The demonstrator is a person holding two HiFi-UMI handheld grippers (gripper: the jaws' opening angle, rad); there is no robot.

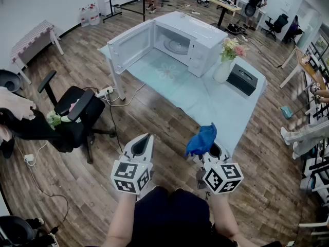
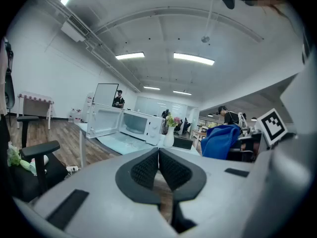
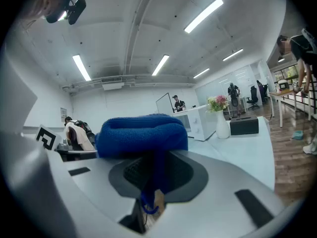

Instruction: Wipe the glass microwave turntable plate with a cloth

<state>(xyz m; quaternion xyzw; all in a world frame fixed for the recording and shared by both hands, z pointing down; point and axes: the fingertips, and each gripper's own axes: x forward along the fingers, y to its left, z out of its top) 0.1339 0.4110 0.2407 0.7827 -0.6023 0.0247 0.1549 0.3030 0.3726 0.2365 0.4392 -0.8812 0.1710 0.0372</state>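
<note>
Left claw (image 2: 158, 157) and right claw (image 3: 153, 168) are held low, close to the person's body and well apart from the desk (image 1: 216, 112). Wiping is judged not yet started; the step in hand is the approach.

Notes for doing it well:
- Desk is to be closed in on from the open-door side. A vase (image 1: 224, 68) and a black box (image 1: 242, 79) stand just right of the microwave (image 1: 198, 35) and should be kept clear of.
- Microwave door (image 1: 131, 46) is swung fully open to the left, so entry is unobstructed.
- Glass turntable plate (image 1: 177, 46) is seated inside the cavity. It will probably rotate or rock under a sideways wipe, so steadying by the free claw or light downward pressure is advised.
- Cloth (image 3: 141, 133) should be presented as a broad pad, with claw tips kept off the glass.

Claw state:
- Right: closed on the blue cloth. A fold is pinched between the pads and the bulk is bunched above the tips.
- Left: closed, pads meeting at the tips, nothing held or touched.
</note>
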